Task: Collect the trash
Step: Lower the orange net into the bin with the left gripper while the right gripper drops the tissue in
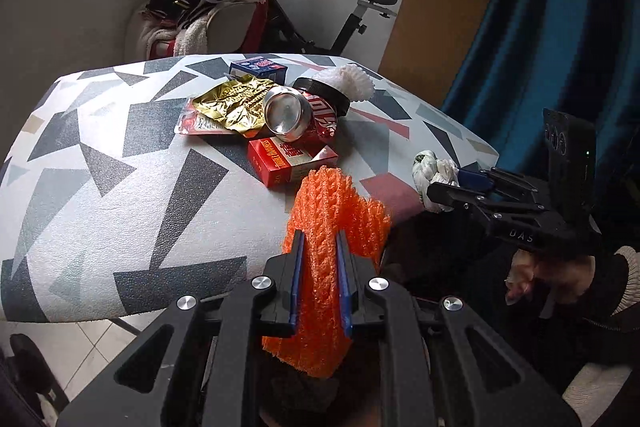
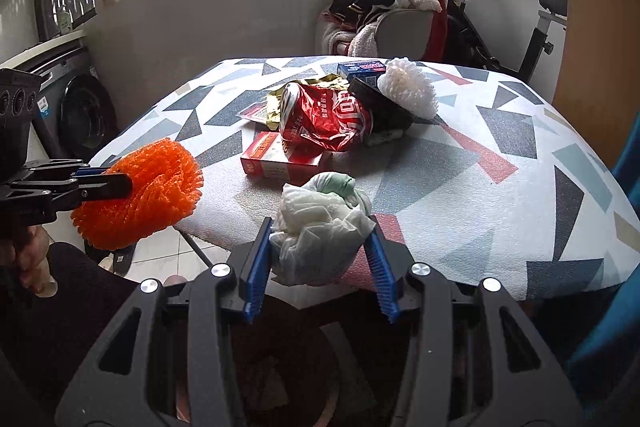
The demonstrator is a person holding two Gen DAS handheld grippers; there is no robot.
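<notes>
My left gripper (image 1: 320, 243) is shut on an orange foam net (image 1: 336, 211), held off the near edge of the table (image 1: 120, 155); it also shows in the right wrist view (image 2: 140, 195). My right gripper (image 2: 320, 231) is shut on a crumpled white plastic bag (image 2: 320, 223), also seen from the left wrist view (image 1: 434, 173). On the table lie a crushed red can (image 2: 328, 119), a red box (image 2: 280, 157), a gold wrapper (image 1: 232, 103), a white foam net (image 2: 412, 91), a black lid (image 2: 380, 103) and a blue box (image 1: 258, 69).
A dark round bin opening (image 2: 280, 379) lies below the right gripper. A chair piled with clothes (image 2: 384, 15) and an exercise bike (image 2: 536, 27) stand behind the table. A washing machine (image 2: 76, 107) is at the left, a blue curtain (image 1: 560, 47) at the right.
</notes>
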